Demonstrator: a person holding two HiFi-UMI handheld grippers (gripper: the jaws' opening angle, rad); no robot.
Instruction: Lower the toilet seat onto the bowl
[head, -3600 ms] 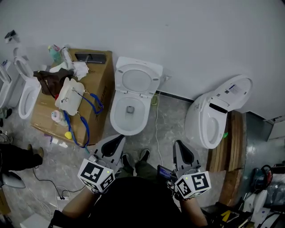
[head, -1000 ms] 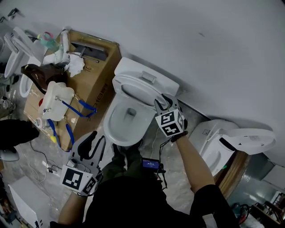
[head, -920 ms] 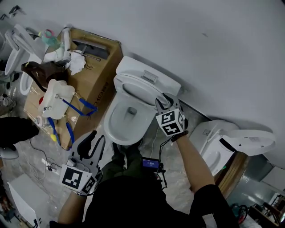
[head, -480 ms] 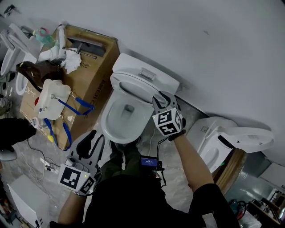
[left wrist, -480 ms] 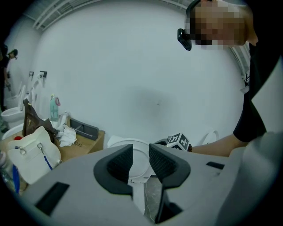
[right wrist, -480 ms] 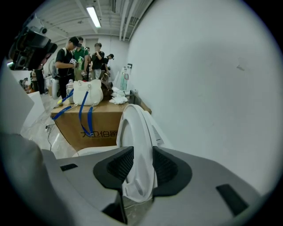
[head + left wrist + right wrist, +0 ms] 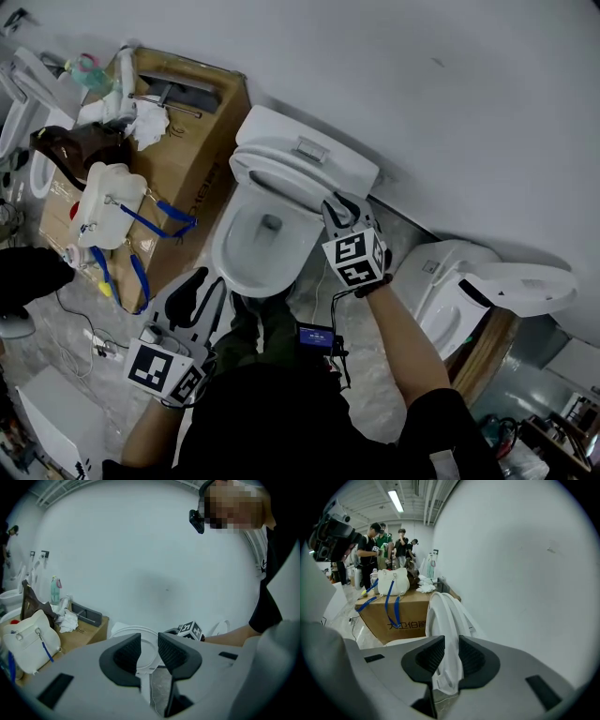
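The white toilet (image 7: 246,265) stands against the wall with its seat (image 7: 272,185) raised toward the tank. My right gripper (image 7: 339,208) is at the seat's right edge. In the right gripper view the seat rim (image 7: 440,616) runs upright between my right gripper (image 7: 451,652) pads, which are closing and touch it on both sides. My left gripper (image 7: 200,287) hangs low in front of the bowl, well short of it. In the left gripper view the left gripper (image 7: 149,645) stands open with nothing between its fingers, the toilet (image 7: 123,631) beyond.
A cardboard box (image 7: 202,131) with a white bag (image 7: 98,202) and clutter stands left of the toilet. A second toilet (image 7: 450,291) is at the right, another (image 7: 19,84) at far left. Several people (image 7: 377,550) stand behind the box. A small screen (image 7: 316,337) is below.
The right gripper rose from in front of me to the seat's right edge, then stayed there. The left gripper stayed low at the left. The view shifted slightly.
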